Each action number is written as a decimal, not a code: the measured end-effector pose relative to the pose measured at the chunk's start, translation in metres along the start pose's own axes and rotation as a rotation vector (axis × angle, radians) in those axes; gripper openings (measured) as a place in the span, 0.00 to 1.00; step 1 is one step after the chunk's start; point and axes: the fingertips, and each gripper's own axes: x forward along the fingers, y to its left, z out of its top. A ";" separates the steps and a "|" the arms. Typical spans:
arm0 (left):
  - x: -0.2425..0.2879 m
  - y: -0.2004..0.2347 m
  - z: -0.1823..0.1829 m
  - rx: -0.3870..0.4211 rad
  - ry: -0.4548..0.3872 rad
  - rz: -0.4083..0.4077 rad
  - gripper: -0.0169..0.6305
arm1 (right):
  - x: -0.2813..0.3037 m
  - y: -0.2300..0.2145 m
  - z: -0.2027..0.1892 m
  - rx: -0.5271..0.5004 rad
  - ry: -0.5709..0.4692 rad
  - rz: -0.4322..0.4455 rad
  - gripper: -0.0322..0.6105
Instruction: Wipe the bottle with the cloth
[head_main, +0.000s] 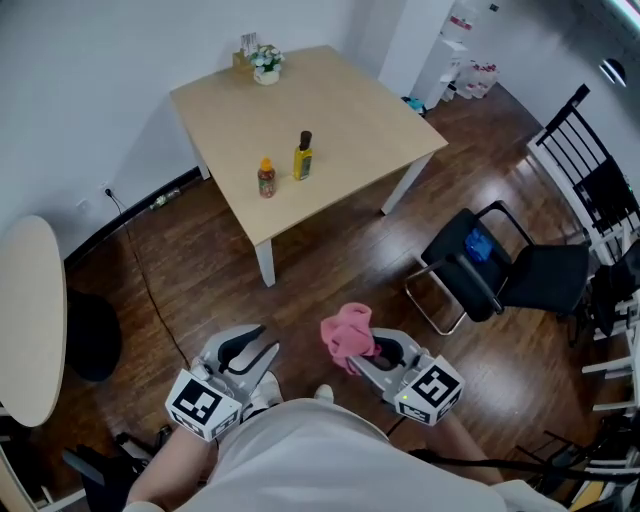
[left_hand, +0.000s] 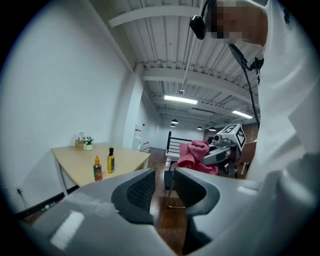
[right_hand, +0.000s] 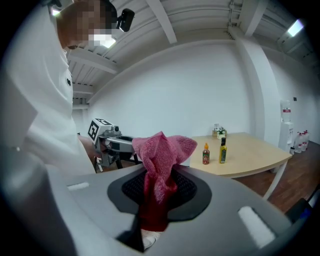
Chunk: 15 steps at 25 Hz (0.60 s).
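We stand on the wooden floor (head_main: 330, 275), well back from the desk (head_main: 340, 110), with both tools held low in front of the body. The right tool (head_main: 372, 352) is clamped on the pink cloth (head_main: 346, 334). The right gripper view shows the fabric pinched between the pads, its lower part bunched deep in the throat and its free end flopping up over the tips. Gripped like this, a soft wad sits ahead of the hard jaws, and we judge that this wad is meant to meet the bottle first.

The left tool (head_main: 250, 348) has its jaws drawn together with nothing between them, so it is empty. It will probably serve as the steadying hand, and it would have to open before it could take hold of anything.

Two bottles stand upright on the desk near its front edge, just beside each other but not touching. One is a yellow bottle (head_main: 303, 157) with a dark cap, and to its left is a shorter red bottle (head_main: 266, 179) with an orange top. The task names only one bottle, and we cannot tell which is meant. Both stand clear of the flowerpot (head_main: 266, 66) at the far corner, which leaves room to reach them from our side. A black chair (head_main: 500, 270) stands off to the right, out of the direct path.

Wiping has not begun, and closing the distance comes first. Both bottles are slim and tall, so we expect a sideways push from the cloth could tip an unsupported one.
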 end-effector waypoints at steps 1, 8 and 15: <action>0.005 -0.008 0.004 0.011 0.001 -0.009 0.22 | -0.008 -0.001 -0.002 0.003 -0.003 -0.001 0.19; 0.022 -0.054 0.016 0.005 -0.003 -0.039 0.22 | -0.045 -0.005 -0.018 0.017 -0.016 0.004 0.19; 0.024 -0.077 0.028 0.011 0.001 -0.027 0.22 | -0.063 -0.004 -0.021 0.040 -0.037 0.021 0.19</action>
